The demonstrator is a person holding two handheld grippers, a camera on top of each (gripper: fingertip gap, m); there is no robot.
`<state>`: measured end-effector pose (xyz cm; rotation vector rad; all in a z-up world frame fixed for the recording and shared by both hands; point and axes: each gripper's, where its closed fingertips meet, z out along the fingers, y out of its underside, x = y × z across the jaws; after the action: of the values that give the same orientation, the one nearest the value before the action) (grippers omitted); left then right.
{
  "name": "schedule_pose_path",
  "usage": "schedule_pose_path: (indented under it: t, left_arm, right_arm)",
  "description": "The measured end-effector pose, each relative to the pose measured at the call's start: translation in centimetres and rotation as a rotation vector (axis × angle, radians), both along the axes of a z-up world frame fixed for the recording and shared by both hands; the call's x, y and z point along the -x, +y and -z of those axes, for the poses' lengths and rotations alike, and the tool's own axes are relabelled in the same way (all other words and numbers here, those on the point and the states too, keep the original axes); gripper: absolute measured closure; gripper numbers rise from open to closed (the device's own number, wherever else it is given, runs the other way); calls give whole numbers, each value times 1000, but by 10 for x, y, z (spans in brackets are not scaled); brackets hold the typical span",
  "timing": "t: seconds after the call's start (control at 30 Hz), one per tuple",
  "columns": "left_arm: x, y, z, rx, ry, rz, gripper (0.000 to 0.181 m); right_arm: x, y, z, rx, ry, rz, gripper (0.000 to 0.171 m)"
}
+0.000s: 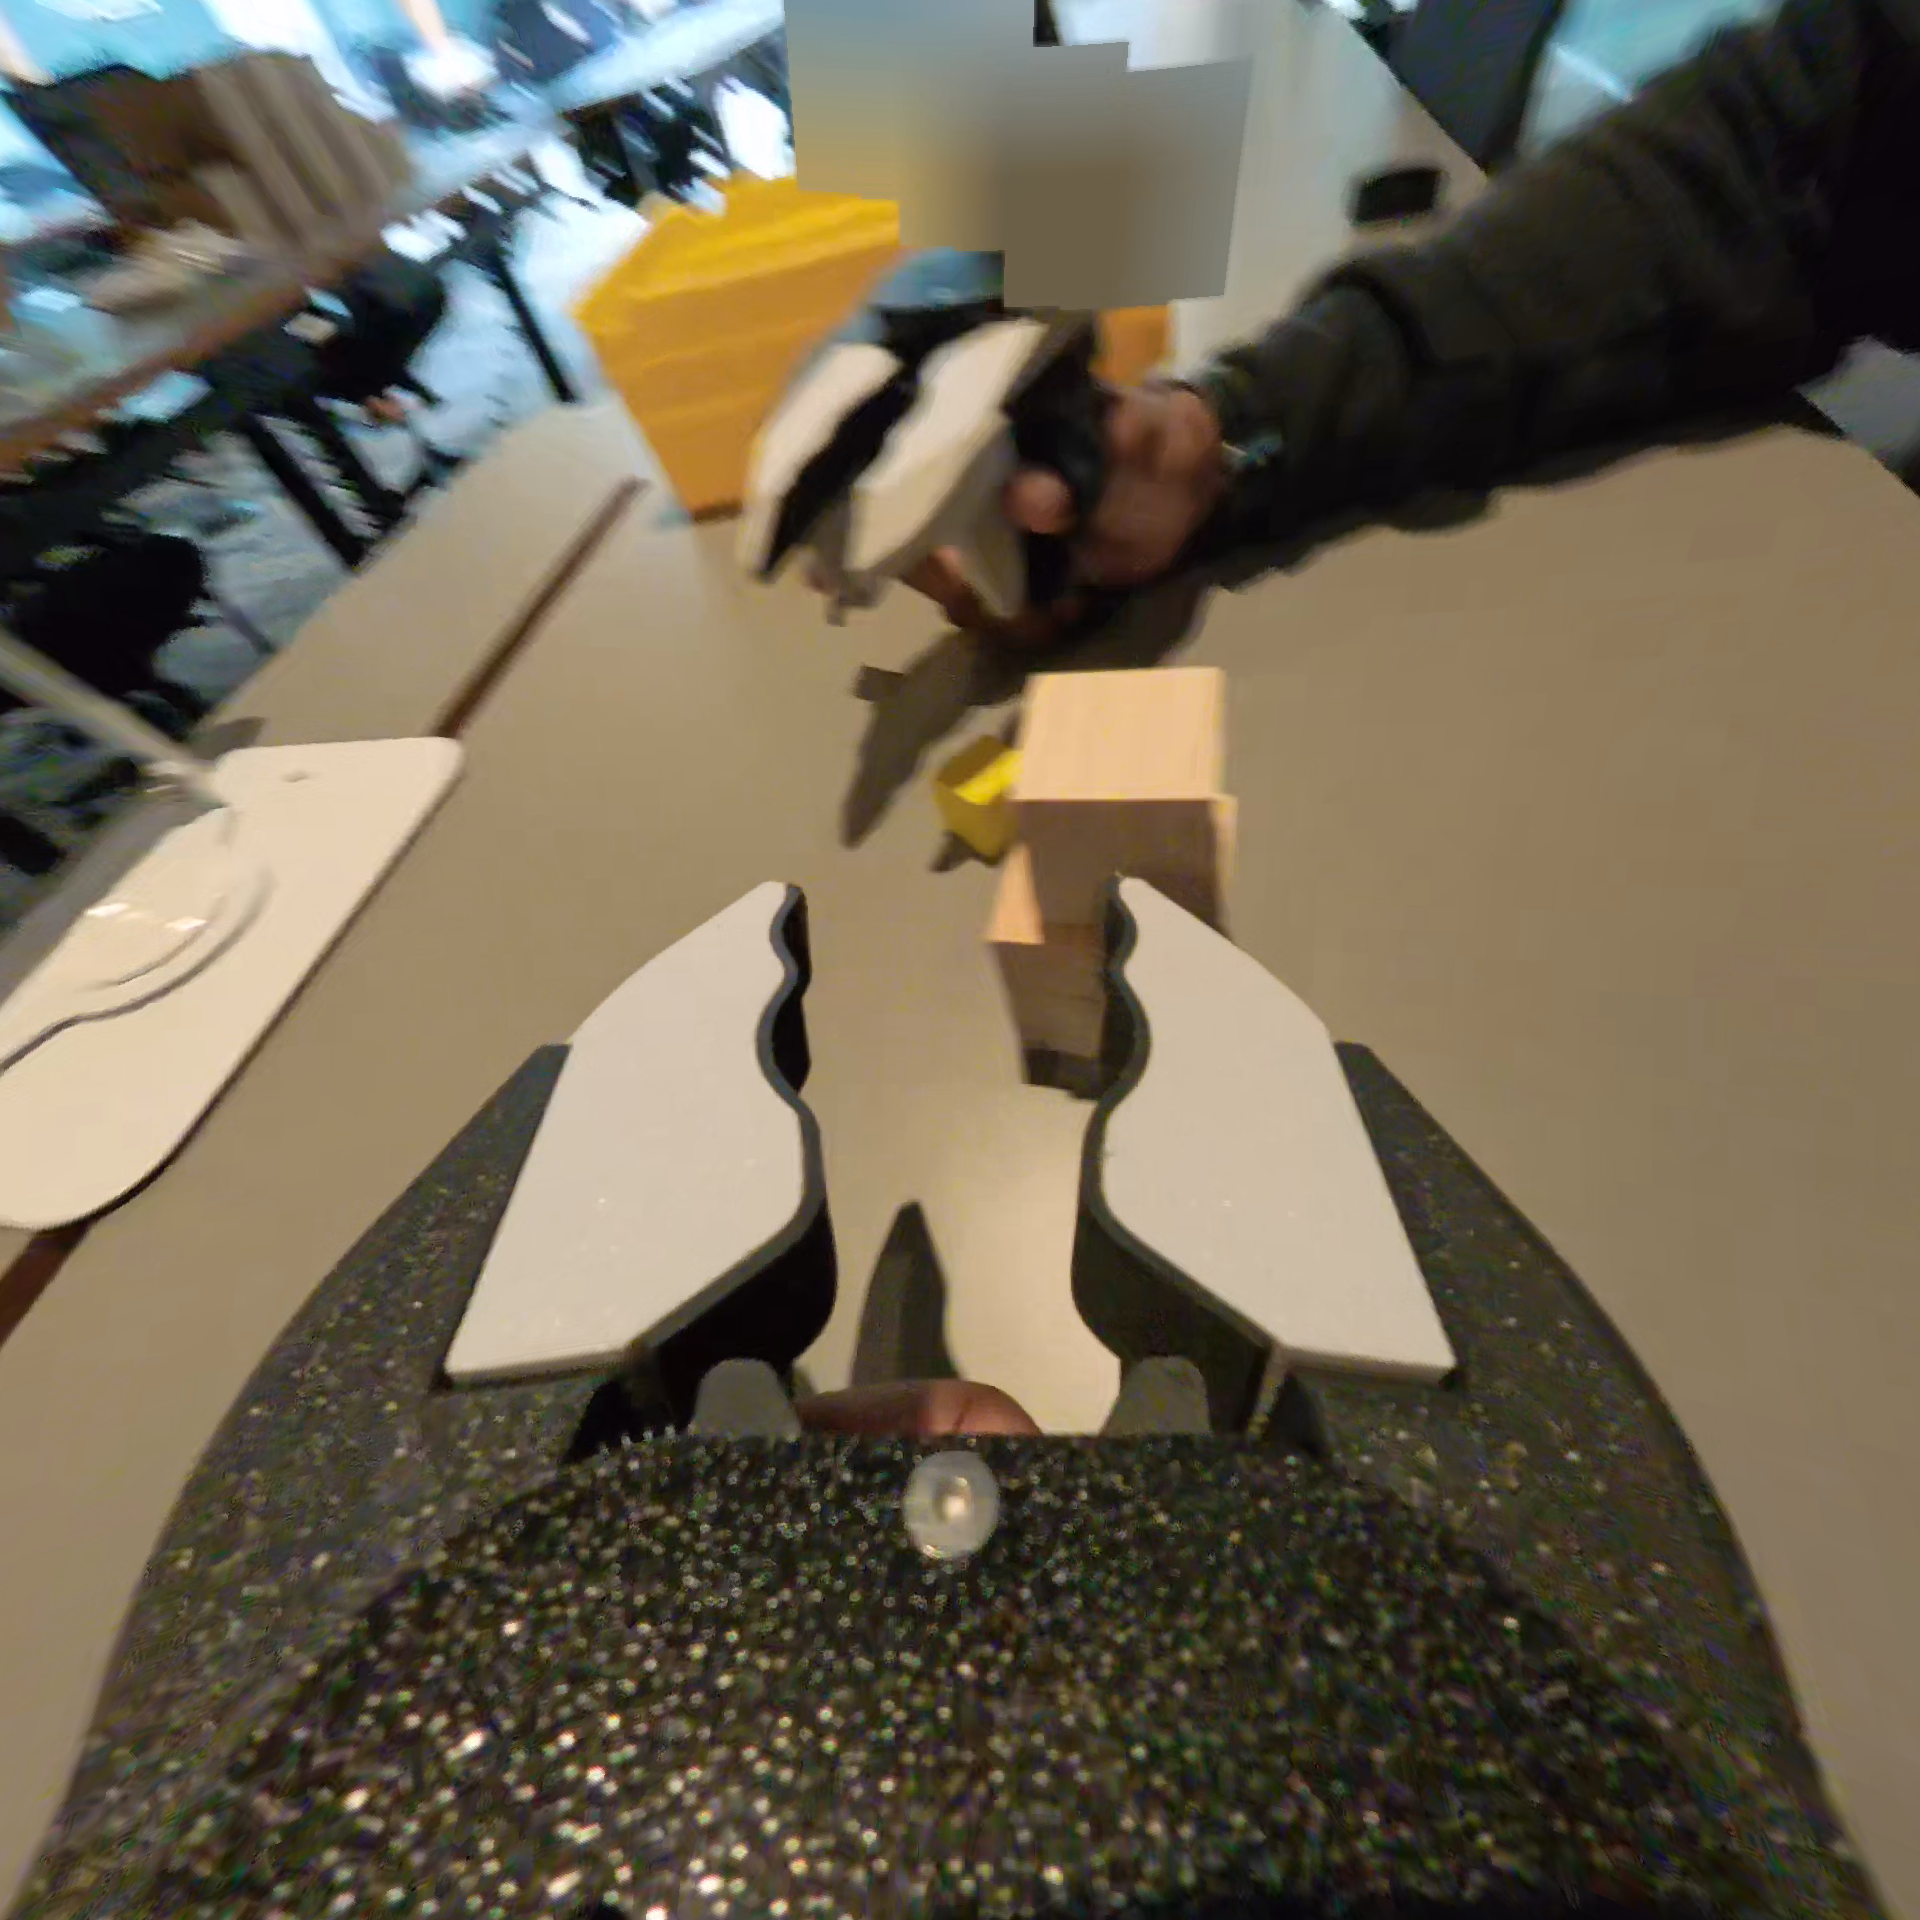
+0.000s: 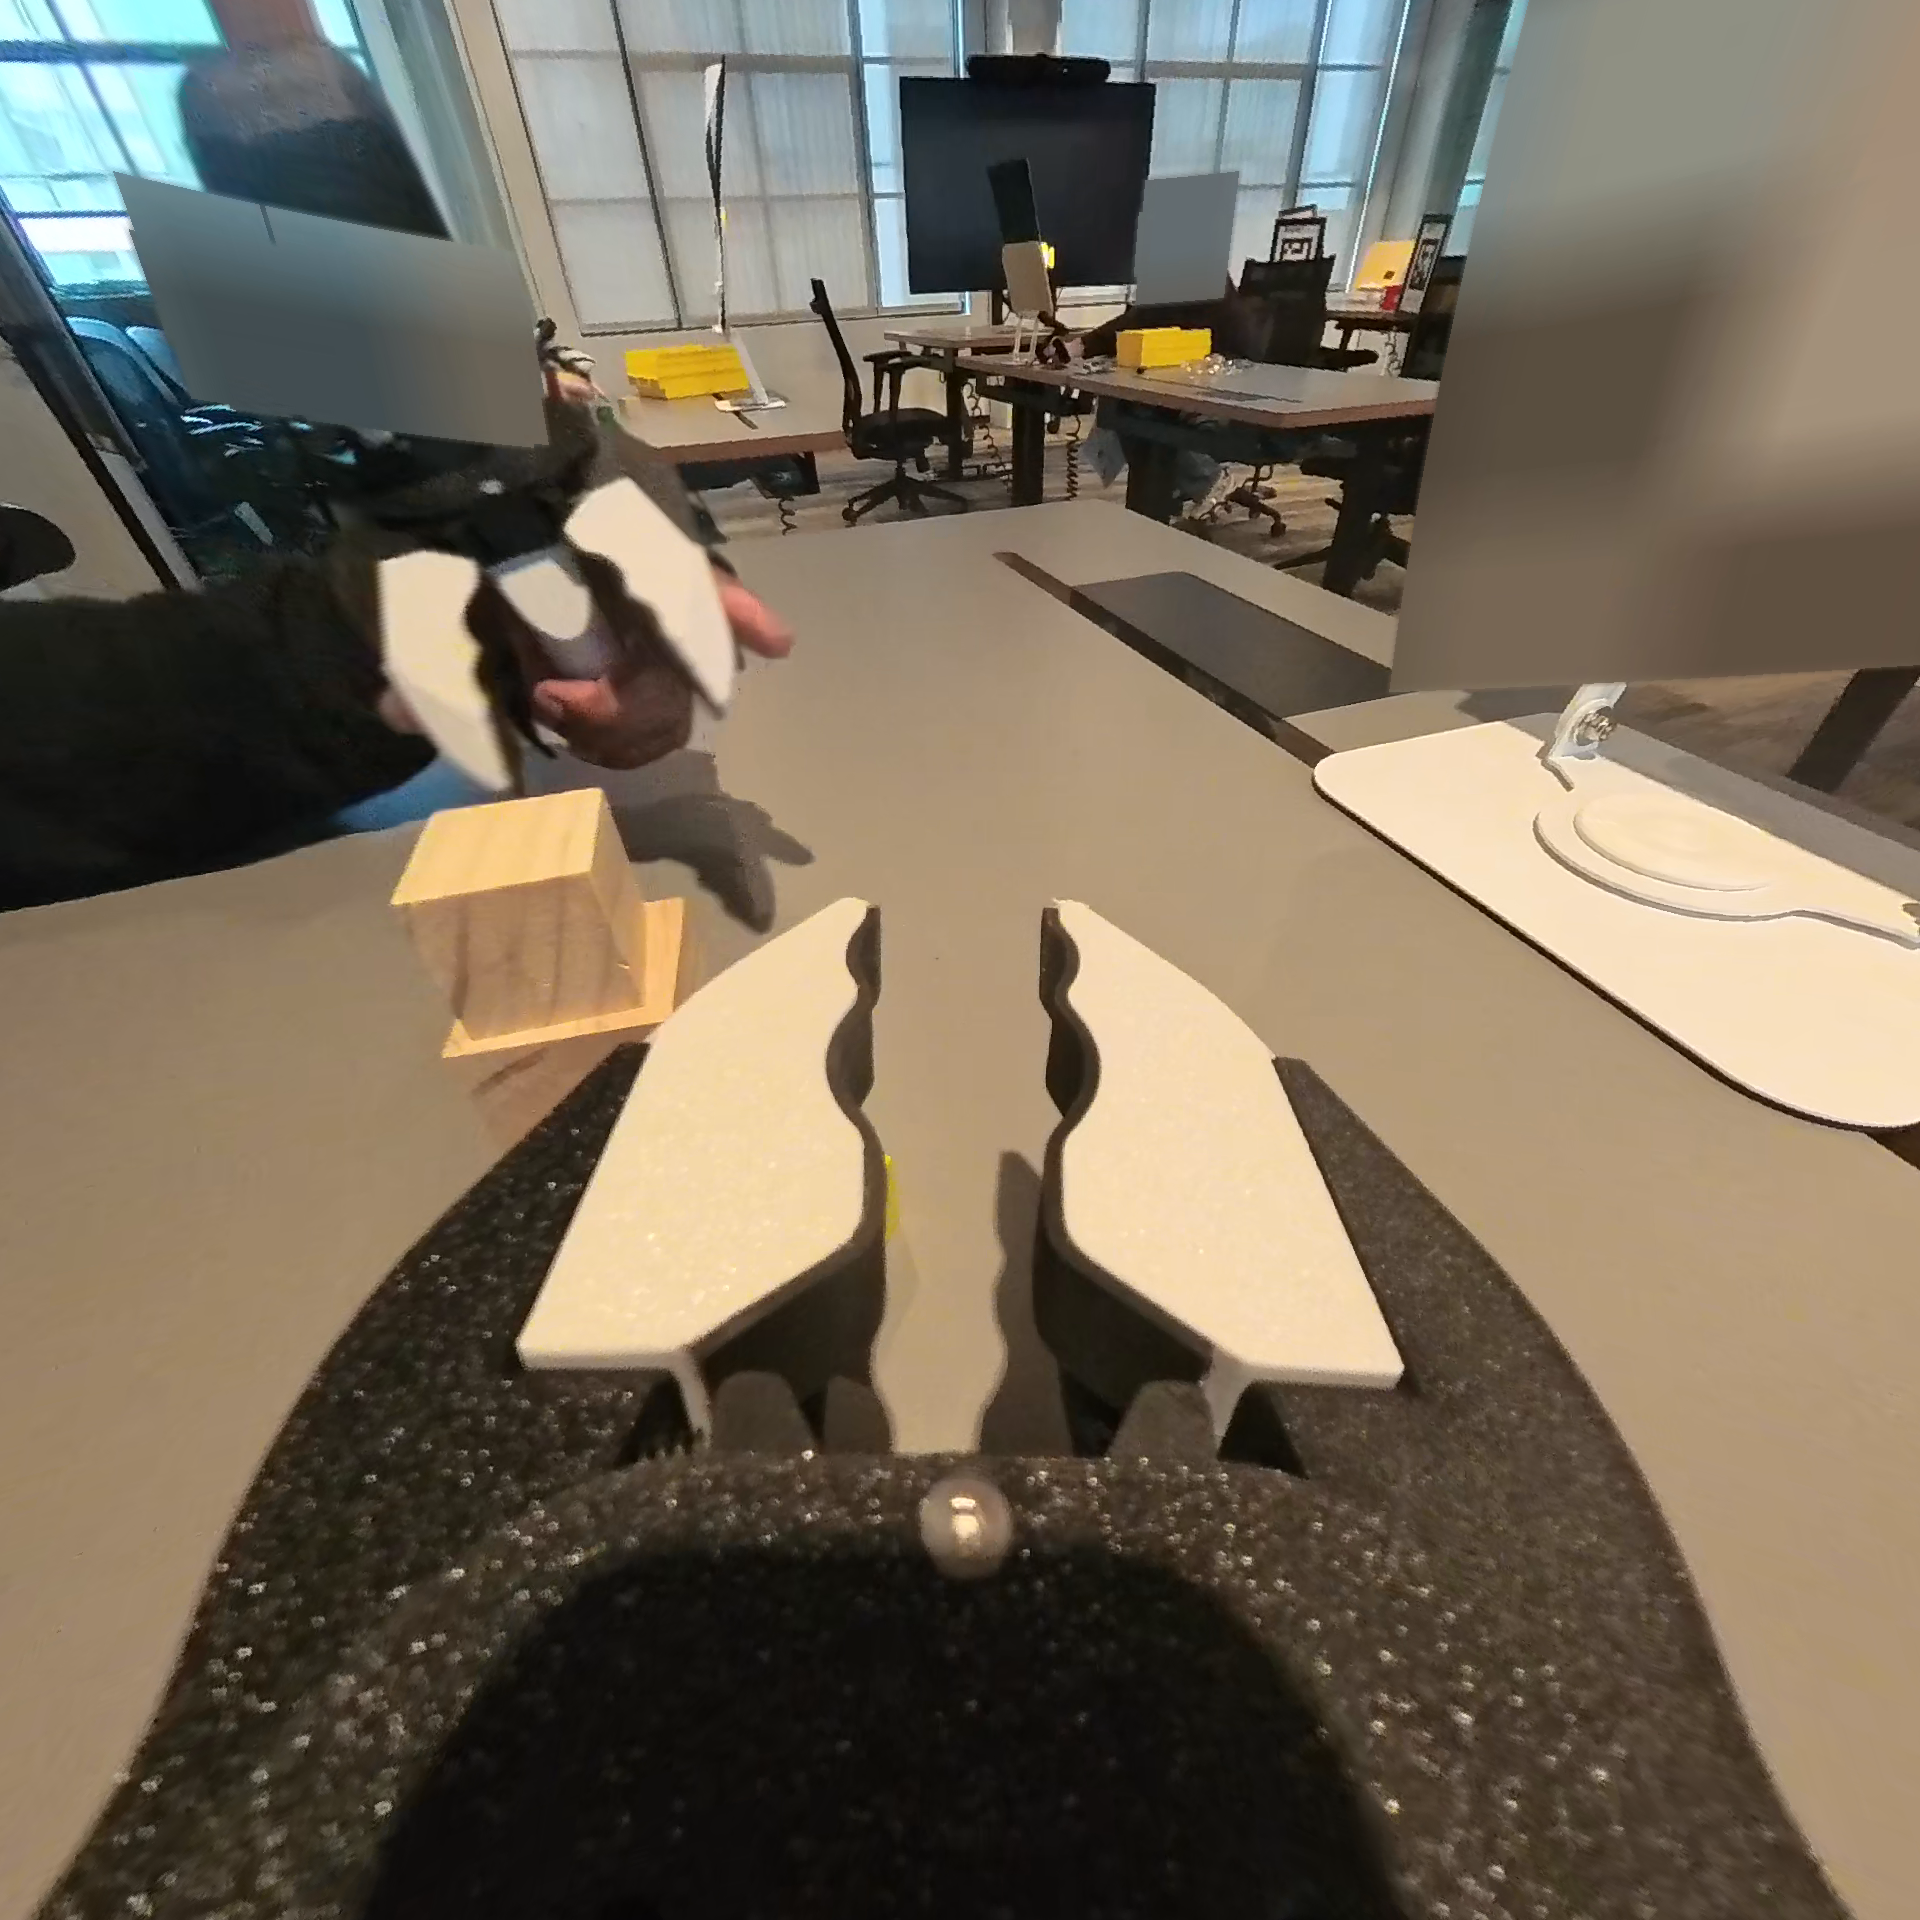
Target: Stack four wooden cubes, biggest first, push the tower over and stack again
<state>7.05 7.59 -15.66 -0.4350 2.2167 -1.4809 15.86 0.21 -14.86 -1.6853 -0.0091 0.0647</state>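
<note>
1. Cubes: a pale wooden cube sits on a broader cube on the grey table, the upper one skewed off square. In the left wrist view the stack stands just beyond that gripper's right finger.
2. A small yellow cube lies on the table beside the stack, touching or nearly so. No fourth cube is seen.
3. Handling, as judged: rigid, light, smooth-faced wood; take each across two opposite flat sides, squarely, as the skewed upper cube could slip or topple.
4. Left gripper: jaws apart, empty, low near the stack.
5. Right gripper: jaws apart, empty, above the yellow cube.
6. Surroundings: white board well apart; yellow box at the far table end. Each gripper crowds the other's approach.
</note>
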Motion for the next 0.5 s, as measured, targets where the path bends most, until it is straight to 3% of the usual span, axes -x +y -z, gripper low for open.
schedule_pose_path:
  t: [0.13, 0.23, 0.5]
  left_arm:
    - [-44, 45, -4, 223, -28, -294, 133]
    - [-58, 70, -16, 375, -1, -416, 135]
    - [-61, 91, -25, 539, 32, -452, 137]
  right_arm:
    - [0, 0, 0, 0, -6, 0, 142]
    - [1, 0, 0, 2, -15, 2, 142]
    - [-8, 2, 11, 88, -41, 86, 140]
